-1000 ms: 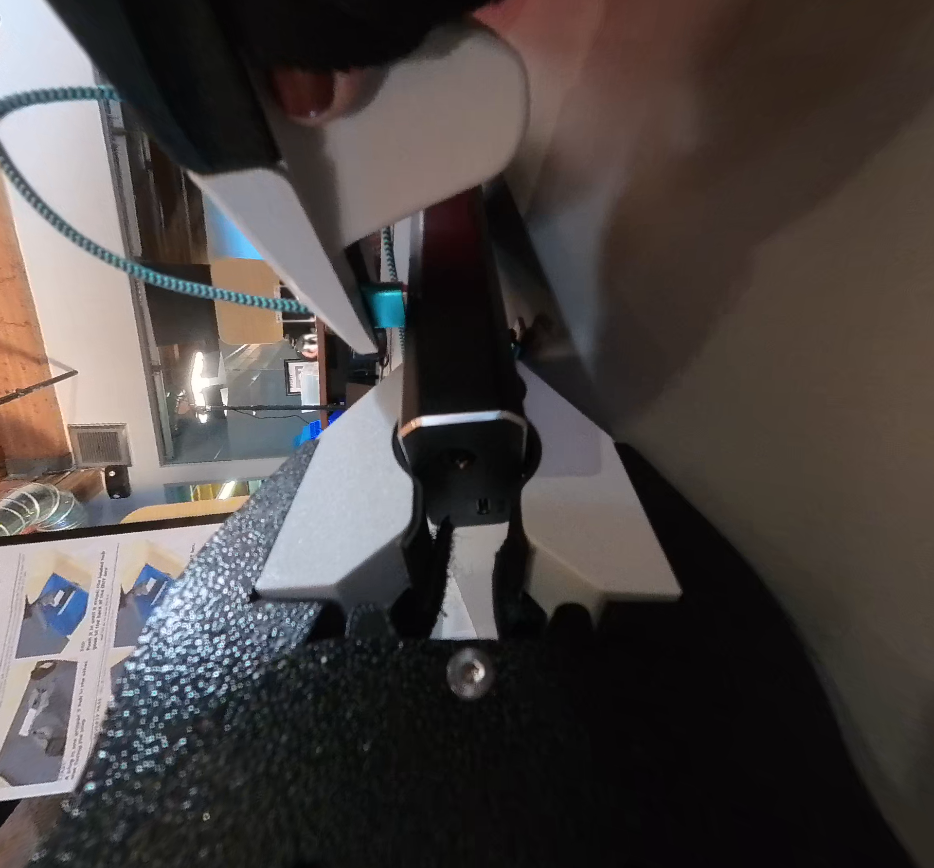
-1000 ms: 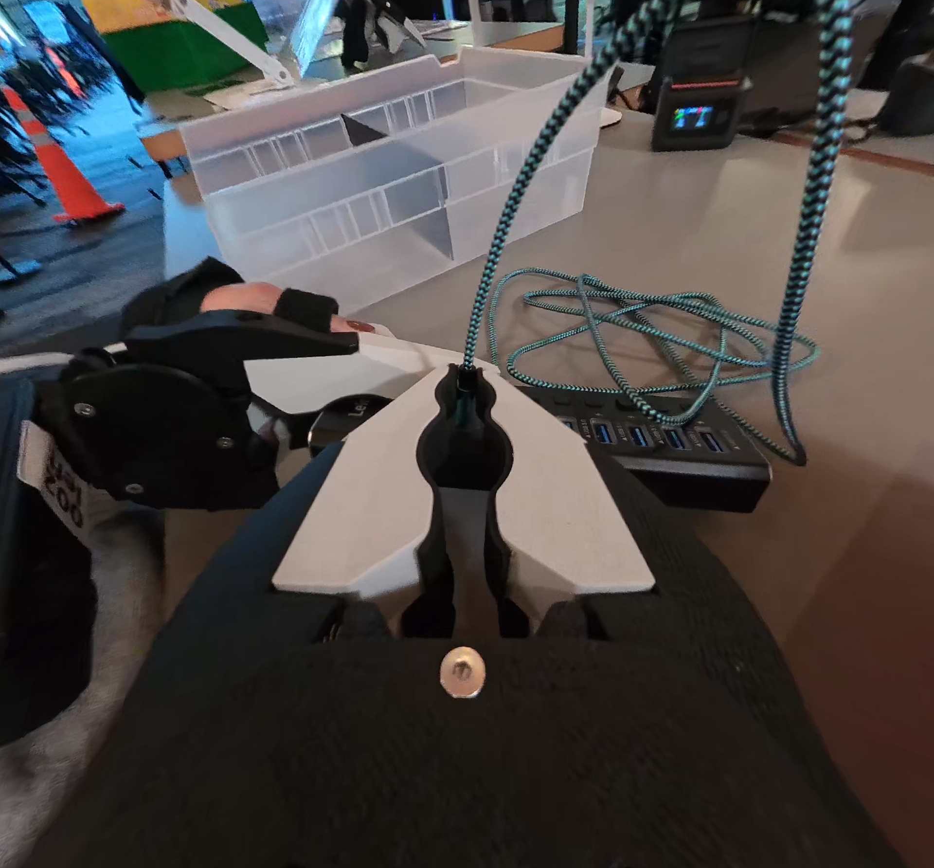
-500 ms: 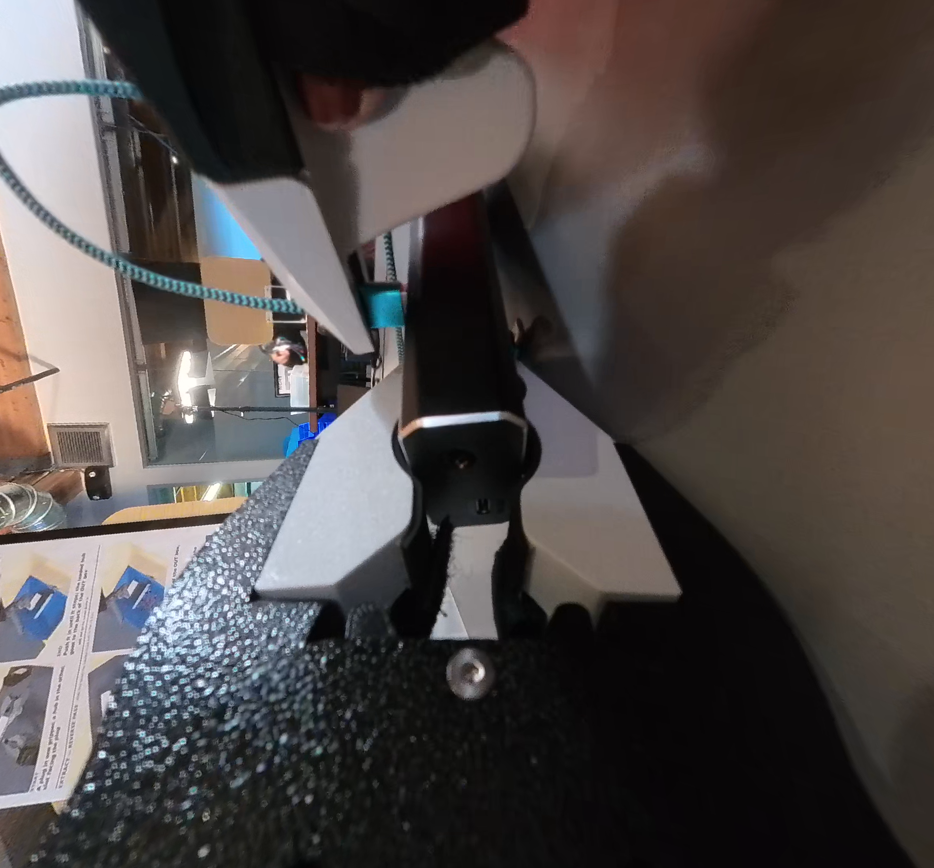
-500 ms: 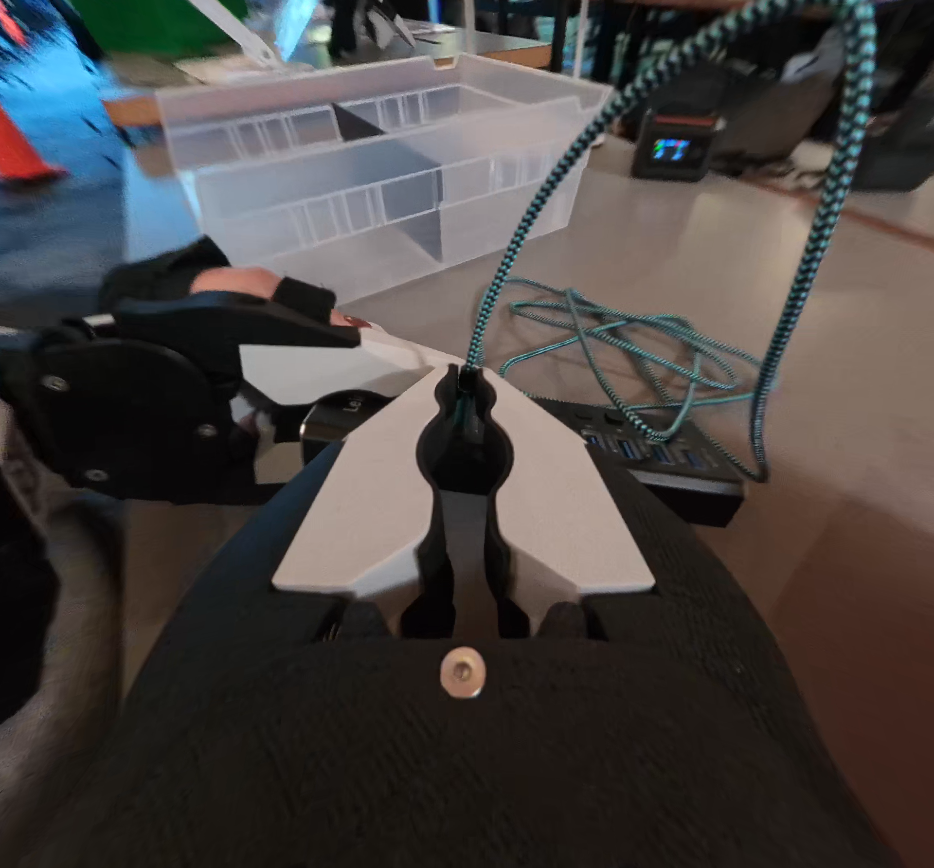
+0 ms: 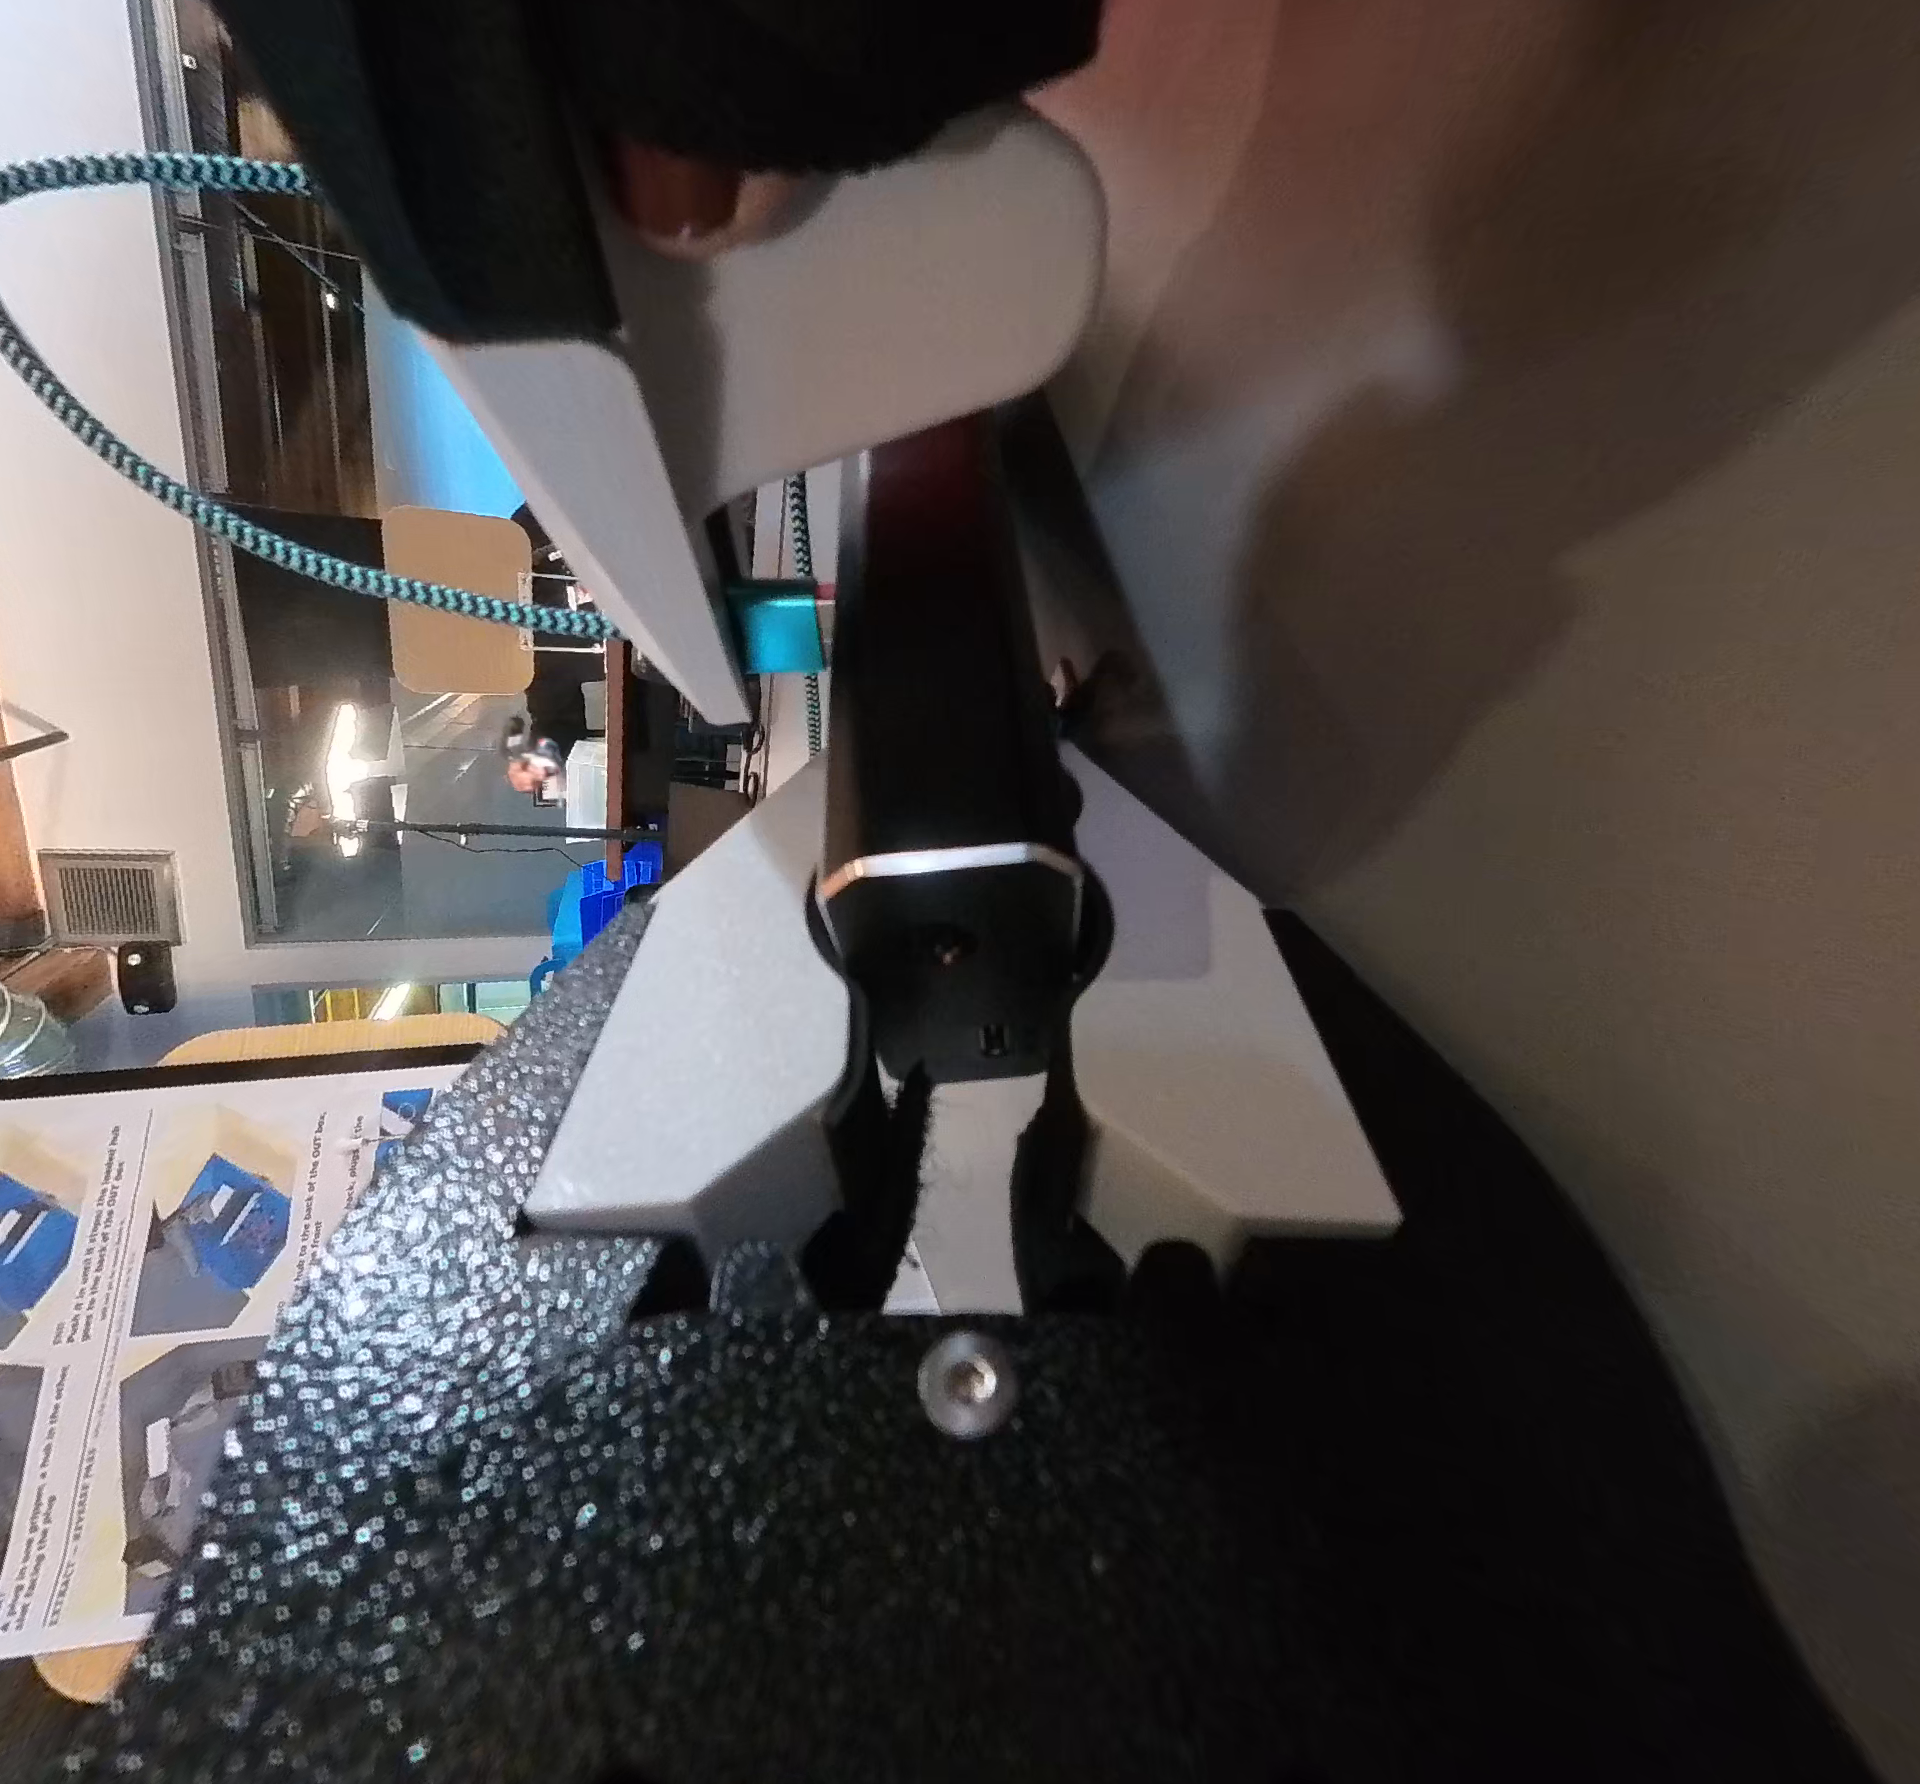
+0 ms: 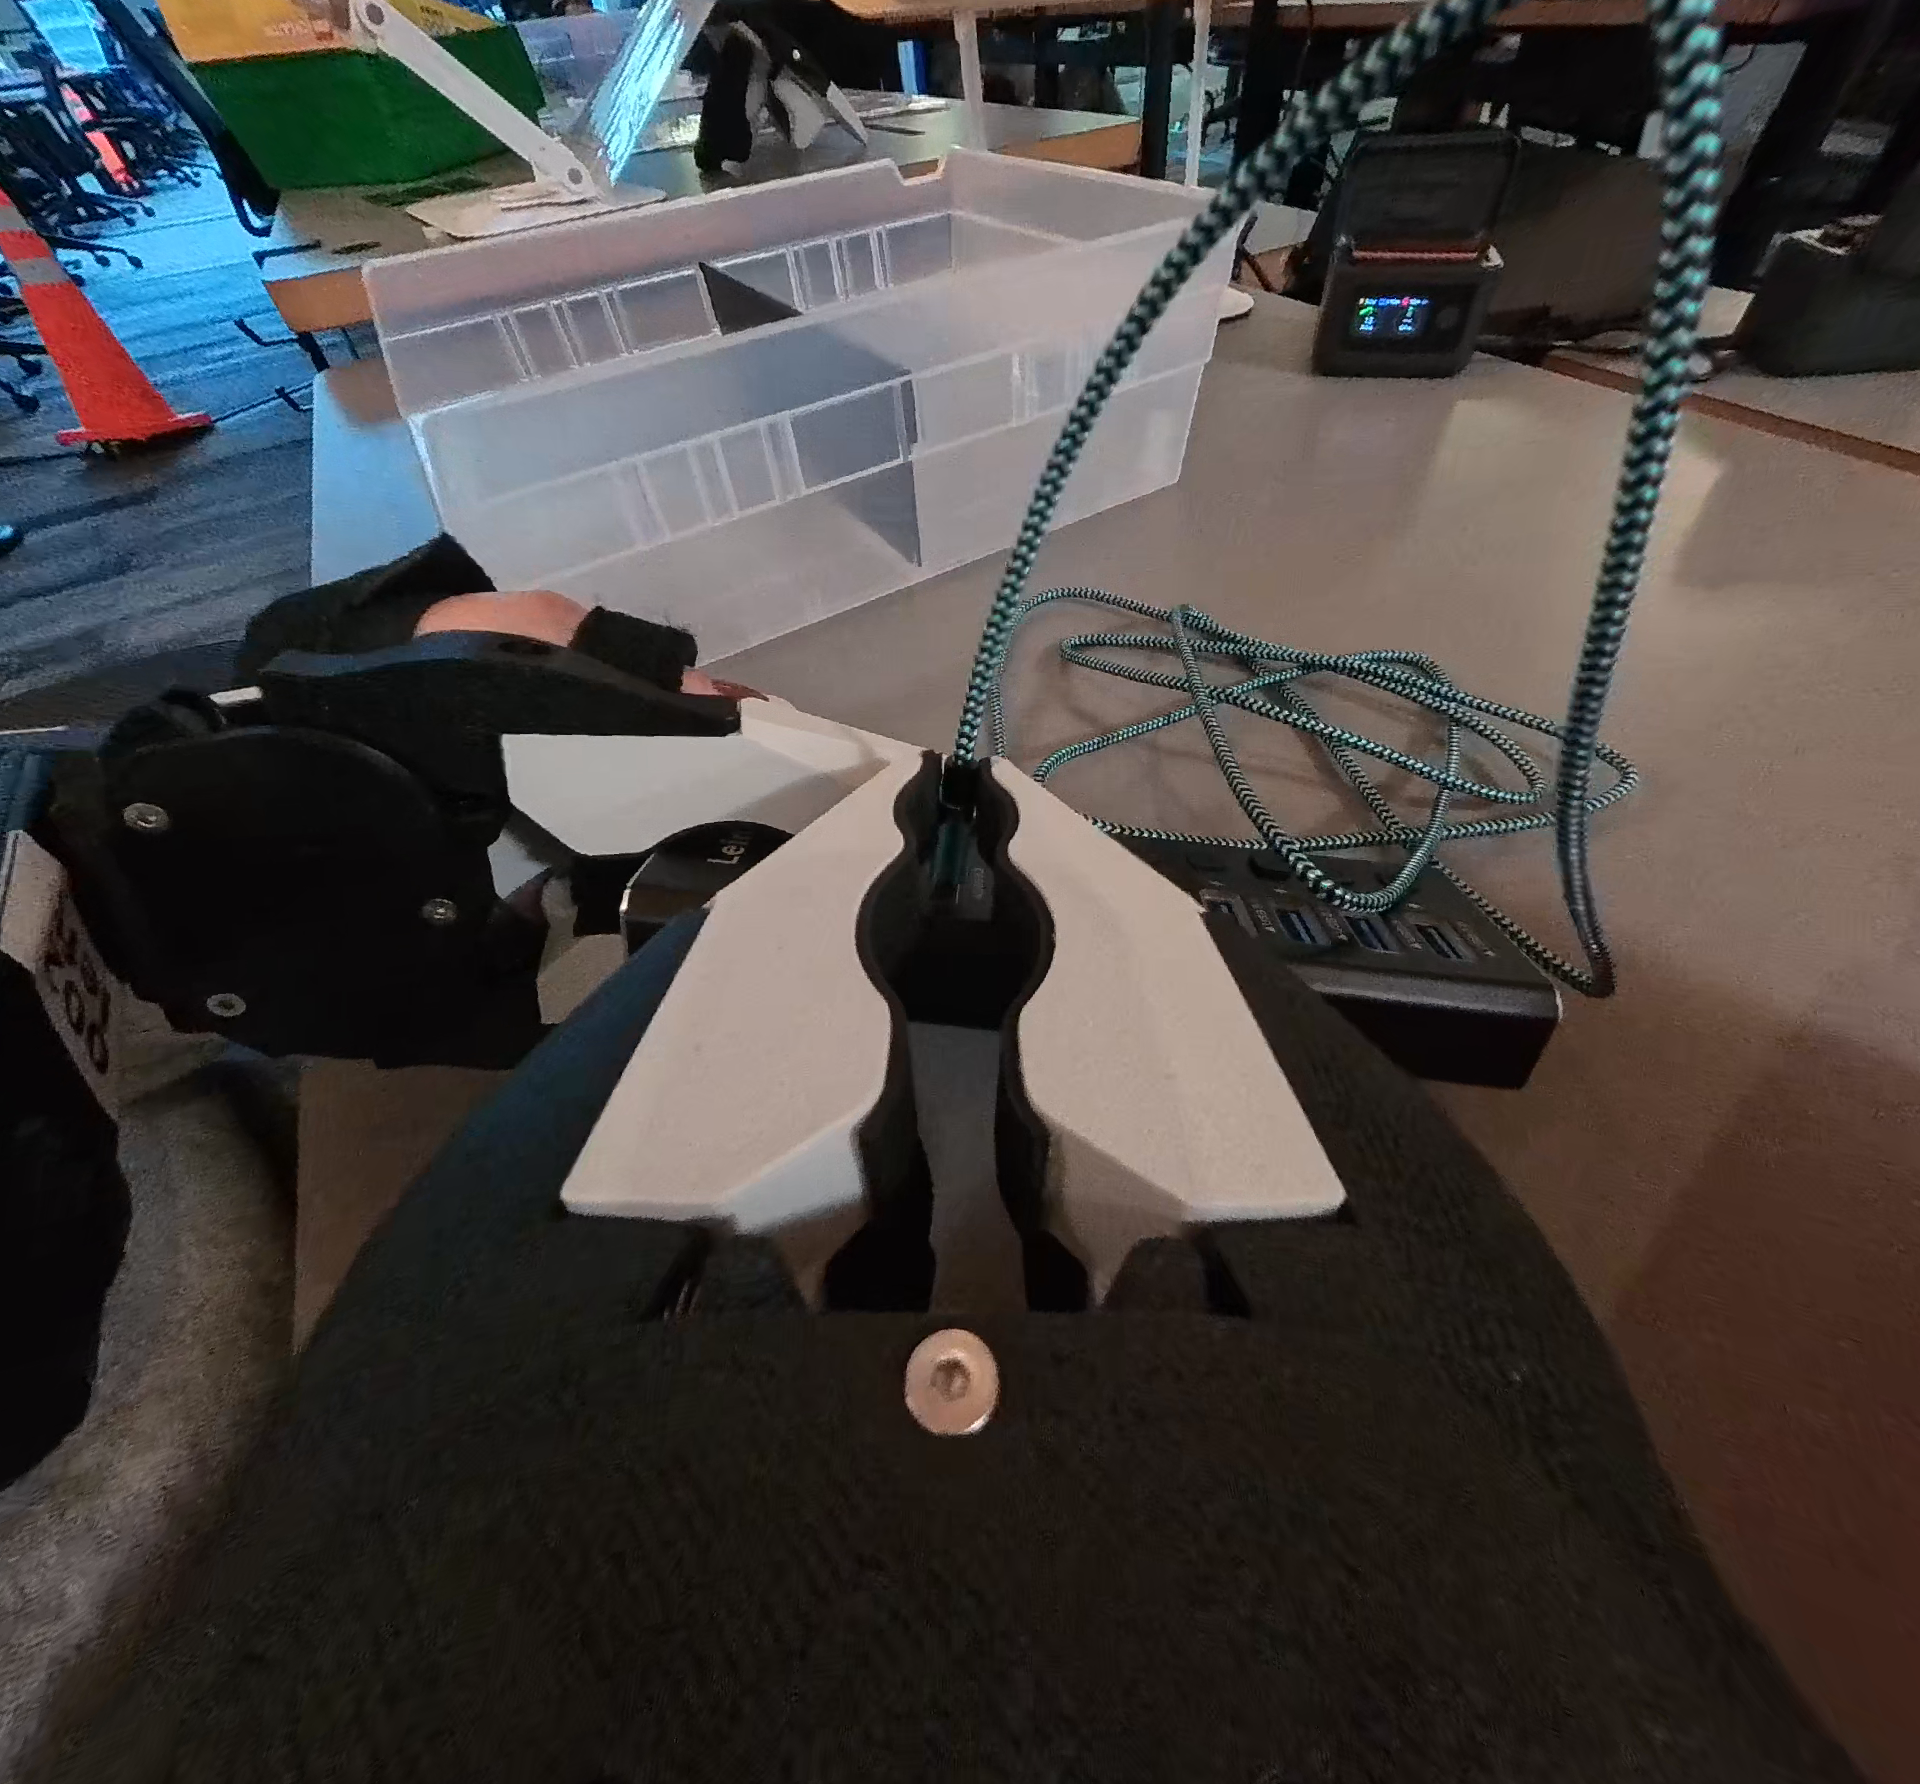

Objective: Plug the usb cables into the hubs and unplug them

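Note:
My left gripper (image 5: 951, 799) is shut on one end of a black USB hub (image 5: 935, 654), held on edge. In the right wrist view the hub (image 6: 1434, 965) lies across the beige table (image 6: 1558, 591) with blue ports facing up. My right gripper (image 6: 961, 763) is shut on the teal USB plug (image 6: 956, 861) of a teal-and-black braided cable (image 6: 1091, 404). In the left wrist view that plug (image 5: 779, 628) sits at the hub's port face, with a thin sliver of connector showing between them. The cable loops high and coils on the table behind the hub.
A clear plastic divided bin (image 6: 790, 425) stands behind the hub. A small black device with a lit screen (image 6: 1403, 300) sits at the back right. An orange cone (image 6: 94, 352) is on the floor far left. A printed instruction sheet (image 5: 156, 1267) is in the left wrist view. The gap from one gripper's tips to the other's is roughly 6 cm.
Both grippers keep their holds. The teal plug has backed slightly off the hub face, showing a sliver of connector. The right wrist view has shifted and the cable loop swung.

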Motion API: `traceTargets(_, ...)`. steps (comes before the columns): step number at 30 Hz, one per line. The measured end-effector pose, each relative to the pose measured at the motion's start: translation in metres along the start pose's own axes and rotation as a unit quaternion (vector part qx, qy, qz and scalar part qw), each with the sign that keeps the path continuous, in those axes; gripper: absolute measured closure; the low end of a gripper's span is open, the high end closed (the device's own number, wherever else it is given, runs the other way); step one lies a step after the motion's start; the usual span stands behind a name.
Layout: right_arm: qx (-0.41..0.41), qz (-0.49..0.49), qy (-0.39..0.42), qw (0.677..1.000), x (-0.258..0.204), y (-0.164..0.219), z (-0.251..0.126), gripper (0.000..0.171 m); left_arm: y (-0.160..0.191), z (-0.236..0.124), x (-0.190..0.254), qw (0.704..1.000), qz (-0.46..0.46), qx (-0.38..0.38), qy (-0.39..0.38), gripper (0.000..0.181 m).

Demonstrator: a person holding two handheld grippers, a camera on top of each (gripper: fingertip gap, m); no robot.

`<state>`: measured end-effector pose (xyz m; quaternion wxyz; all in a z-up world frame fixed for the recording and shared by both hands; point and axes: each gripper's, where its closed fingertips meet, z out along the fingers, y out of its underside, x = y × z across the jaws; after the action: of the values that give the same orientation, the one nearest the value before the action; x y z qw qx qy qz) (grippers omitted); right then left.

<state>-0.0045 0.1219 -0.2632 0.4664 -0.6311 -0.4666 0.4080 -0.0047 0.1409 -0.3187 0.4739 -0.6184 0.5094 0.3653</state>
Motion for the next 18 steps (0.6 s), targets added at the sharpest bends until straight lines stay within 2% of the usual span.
traceTargets(2,0.001,-0.007,0.006,1.000,0.000,0.000,0.000,0.168,0.000,0.000,0.000,1.000,0.001,0.000,0.000,0.147)
traceTargets(5,0.007,-0.013,0.011,1.000,0.000,-0.002,0.000,0.168,0.000,0.000,0.000,1.000,0.005,0.001,-0.001,0.152)
traceTargets(7,0.114,0.029,0.018,0.993,0.009,-0.030,-0.013,0.167,-0.002,-0.001,0.000,1.000,0.028,0.002,-0.008,0.152)
traceTargets(9,0.091,0.068,0.014,0.993,0.021,-0.022,-0.012,0.167,-0.001,-0.001,0.000,1.000,0.024,0.001,-0.008,0.148)
traceTargets(16,0.047,-0.037,0.020,0.998,0.006,-0.024,-0.011,0.167,-0.007,-0.005,-0.004,0.999,0.033,0.019,-0.017,0.153)
traceTargets(18,0.049,-0.062,0.043,0.996,0.009,-0.038,-0.020,0.167,-0.016,-0.014,-0.008,0.998,-0.021,0.062,-0.005,0.152)
